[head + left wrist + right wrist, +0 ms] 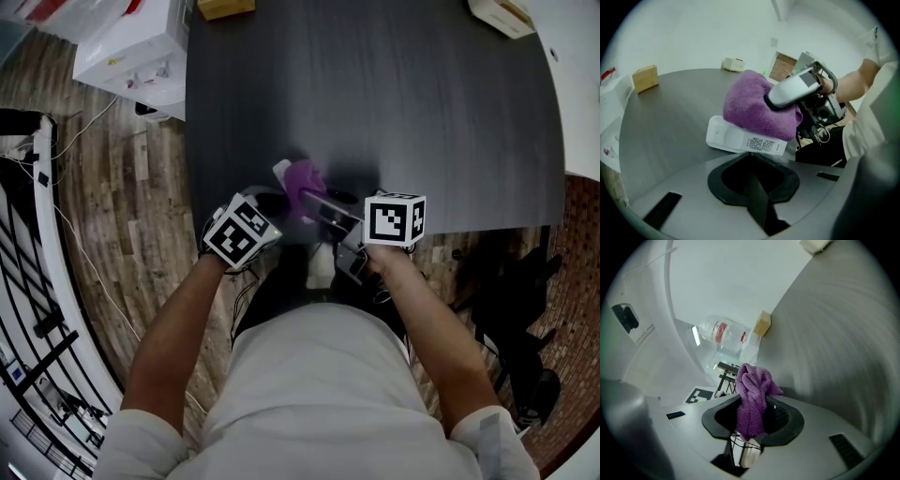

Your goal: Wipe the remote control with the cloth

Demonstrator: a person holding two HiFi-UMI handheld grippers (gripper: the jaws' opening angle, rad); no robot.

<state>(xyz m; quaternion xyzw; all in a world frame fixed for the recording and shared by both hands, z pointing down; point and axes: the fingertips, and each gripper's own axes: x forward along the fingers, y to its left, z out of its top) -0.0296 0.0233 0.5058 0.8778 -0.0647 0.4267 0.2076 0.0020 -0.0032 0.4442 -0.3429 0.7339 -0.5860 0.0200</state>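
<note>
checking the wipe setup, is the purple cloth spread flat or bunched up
Bunched up: the cloth is crumpled in the right tongs, resting on the remote.

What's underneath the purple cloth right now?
The white remote control is under the cloth. Its left end and the printed label along its near side show. The surface the cloth rests on is covered, so no buttons can be seen.

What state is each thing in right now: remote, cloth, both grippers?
remote: label side showing, partly under the cloth.
cloth: bunched up, draped over the remote, pinched in the right gripper.
left gripper: jaws shut, tips at the remote's near edge; can't tell if it grips it.
right gripper: shut on the cloth.
</note>
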